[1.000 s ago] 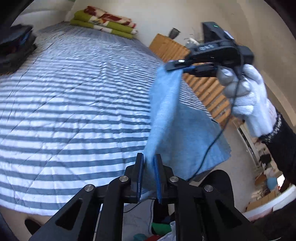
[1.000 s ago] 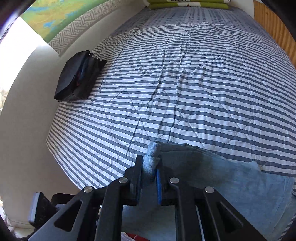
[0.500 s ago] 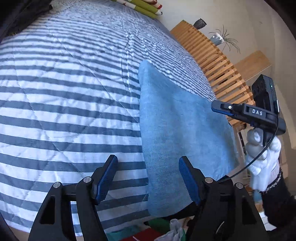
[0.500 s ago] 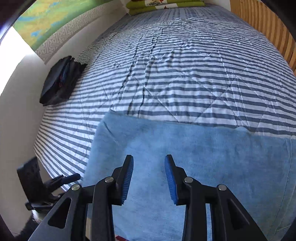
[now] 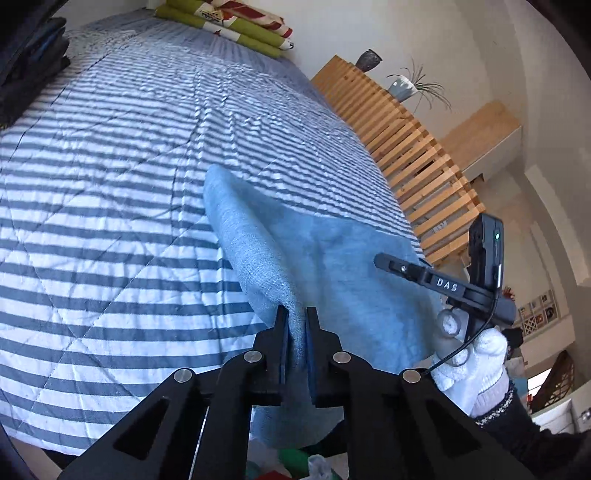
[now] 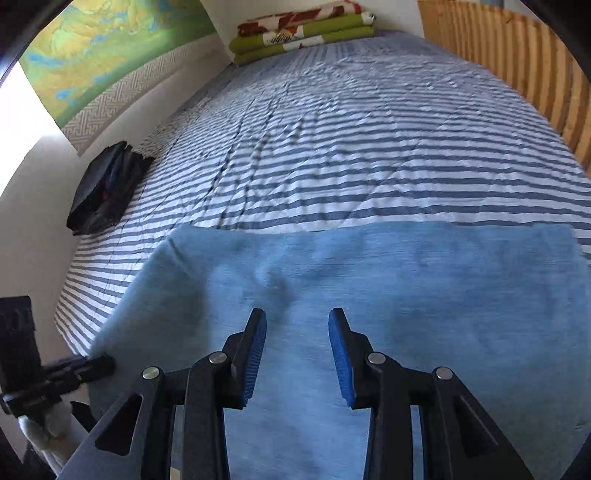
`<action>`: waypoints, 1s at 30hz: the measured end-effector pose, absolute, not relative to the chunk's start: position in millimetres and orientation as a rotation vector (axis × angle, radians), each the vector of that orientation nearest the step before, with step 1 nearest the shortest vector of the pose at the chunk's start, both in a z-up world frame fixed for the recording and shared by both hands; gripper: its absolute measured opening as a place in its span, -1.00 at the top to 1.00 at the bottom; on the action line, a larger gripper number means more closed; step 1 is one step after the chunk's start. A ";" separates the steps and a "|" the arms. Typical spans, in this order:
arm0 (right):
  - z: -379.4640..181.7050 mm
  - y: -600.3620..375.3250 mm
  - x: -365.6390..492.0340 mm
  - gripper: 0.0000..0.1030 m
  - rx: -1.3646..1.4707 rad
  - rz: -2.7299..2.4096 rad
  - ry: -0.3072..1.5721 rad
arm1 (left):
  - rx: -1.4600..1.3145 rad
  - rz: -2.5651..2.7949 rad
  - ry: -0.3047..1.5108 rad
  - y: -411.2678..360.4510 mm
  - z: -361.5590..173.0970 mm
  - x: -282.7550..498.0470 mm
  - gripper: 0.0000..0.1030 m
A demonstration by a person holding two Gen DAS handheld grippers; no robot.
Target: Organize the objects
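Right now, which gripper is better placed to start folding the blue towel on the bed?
Left. The left gripper is closing with the blue towel pinched between its pads, the edge already raised off the striped bed. The right gripper is open above flat towel, gripping nothing.

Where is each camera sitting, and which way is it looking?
Left wrist: sits on the left claw, looking down its fingers across the striped bed; its jaws are closing on a fold of the blue towel, and the gloved right hand shows.
Right wrist: sits on the right claw, looking down over the towel; its jaws are apart.
Both show the towel, the bed and the green folded blankets.
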State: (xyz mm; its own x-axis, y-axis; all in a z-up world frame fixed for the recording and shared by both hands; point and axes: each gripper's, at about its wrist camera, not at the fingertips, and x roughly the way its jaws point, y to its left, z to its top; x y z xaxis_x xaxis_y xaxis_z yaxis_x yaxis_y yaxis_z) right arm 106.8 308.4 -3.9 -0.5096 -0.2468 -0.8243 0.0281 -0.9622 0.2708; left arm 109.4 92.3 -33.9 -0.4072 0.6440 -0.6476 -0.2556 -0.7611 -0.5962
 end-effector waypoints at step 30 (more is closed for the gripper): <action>-21.9 616.4 211.7 0.36 1.404 -2.639 -1.091 | -1.102 1.647 0.073 569.8 45.0 180.0 1.00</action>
